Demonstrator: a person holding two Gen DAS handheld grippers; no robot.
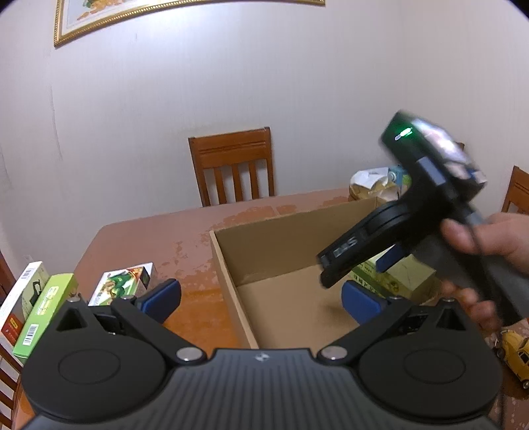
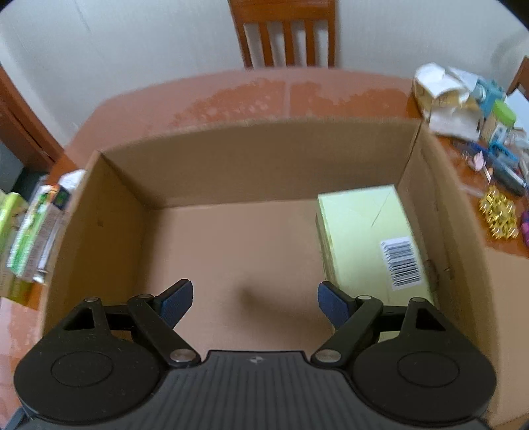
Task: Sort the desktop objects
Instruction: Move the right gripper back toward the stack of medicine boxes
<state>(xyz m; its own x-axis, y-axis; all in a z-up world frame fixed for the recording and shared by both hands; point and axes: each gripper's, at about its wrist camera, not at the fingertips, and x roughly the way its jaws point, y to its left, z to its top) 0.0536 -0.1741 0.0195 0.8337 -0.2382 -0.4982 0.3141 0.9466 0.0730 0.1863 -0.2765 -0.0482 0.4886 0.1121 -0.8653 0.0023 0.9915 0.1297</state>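
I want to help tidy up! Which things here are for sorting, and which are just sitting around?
For the job:
open brown cardboard box
pale yellow-green carton with a barcode, already inside
green and white small boxes outside it
left gripper, right gripper, both open

Just there:
wooden slat-back chair
gold-framed picture

Cardboard box (image 2: 251,172) on table (image 2: 231,96), carton (image 2: 367,231) inside at right, chair (image 2: 284,33) behind.

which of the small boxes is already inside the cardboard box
The pale yellow box with the barcode label, lying against the right wall of the cardboard box. The green-printed boxes are all outside, on the table to its left.
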